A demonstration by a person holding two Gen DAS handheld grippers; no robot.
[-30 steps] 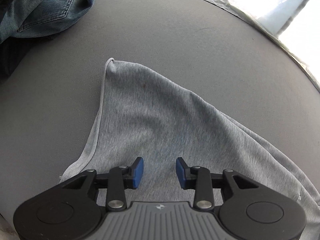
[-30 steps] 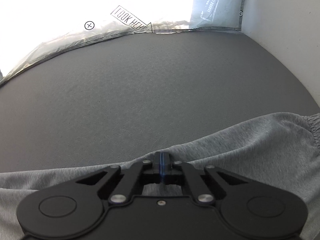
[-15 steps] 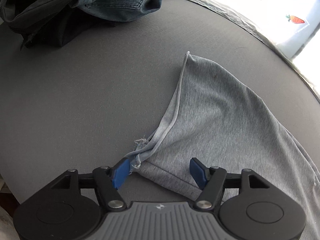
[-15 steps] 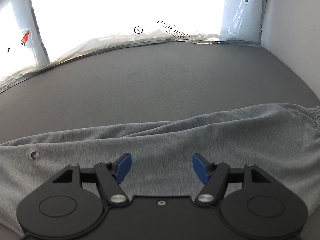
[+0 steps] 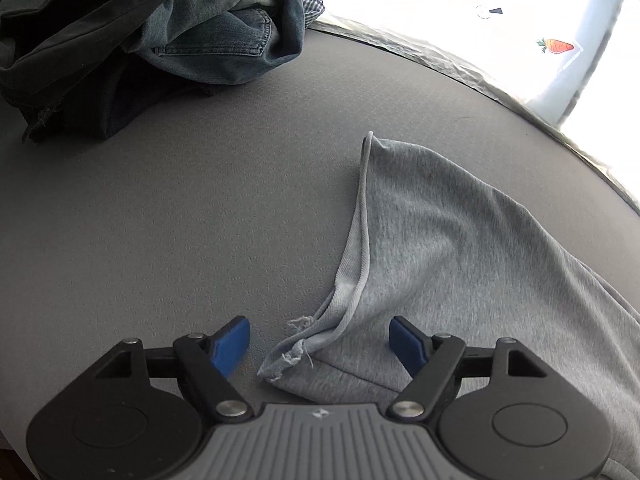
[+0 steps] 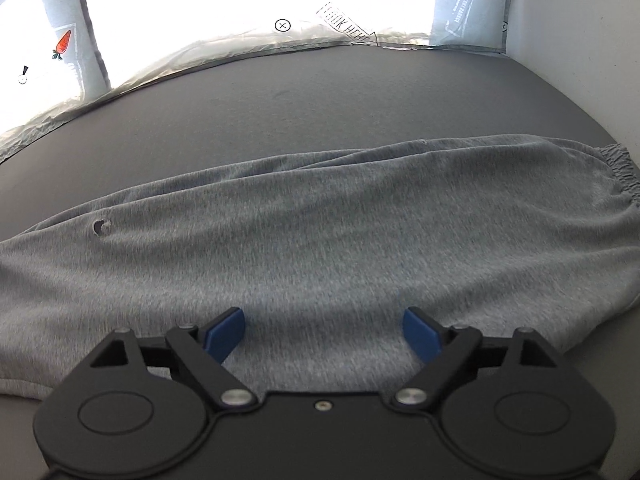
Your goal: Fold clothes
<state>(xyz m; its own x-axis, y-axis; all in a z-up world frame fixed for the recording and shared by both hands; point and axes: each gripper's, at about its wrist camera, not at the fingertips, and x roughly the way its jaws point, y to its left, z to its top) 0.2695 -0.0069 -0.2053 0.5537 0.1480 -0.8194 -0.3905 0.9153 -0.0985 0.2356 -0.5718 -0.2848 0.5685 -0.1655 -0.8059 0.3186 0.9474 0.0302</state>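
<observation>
A: Left claw [image 5: 319,340] first: its blue pads [image 5: 232,345] stand wide apart, the jaws having just been opening, and they grip nothing. The frayed corner [image 5: 289,358] of the grey sweatpants [image 5: 460,256] lies on the desk [image 5: 180,216] right between them, touching neither pad.

B: And the right claw [image 6: 323,335]?

A: Same story: jaws spread wide, just been opening, nothing pinched. It hovers over the middle of the sweatpants [image 6: 320,240], with the cloth spread flat below and beyond both pads.

B: How does the garment lie from there?

A: In the right wrist view it stretches across the frame from left to right, with an elastic cuff [image 6: 620,172] at the far right and a small hole [image 6: 101,227] in the fabric towards the left. In the left wrist view the piped edge [image 5: 362,216] runs away from the claw to a point, and the cloth fans off to the right.

B: Anything farther out?

A: A heap of jeans [image 5: 224,40] and dark clothes [image 5: 60,32] sits at the desk's far left, well apart from the sweatpants. A carrot sticker [image 5: 556,45] shows on the bright surface beyond the desk's far edge.
</observation>
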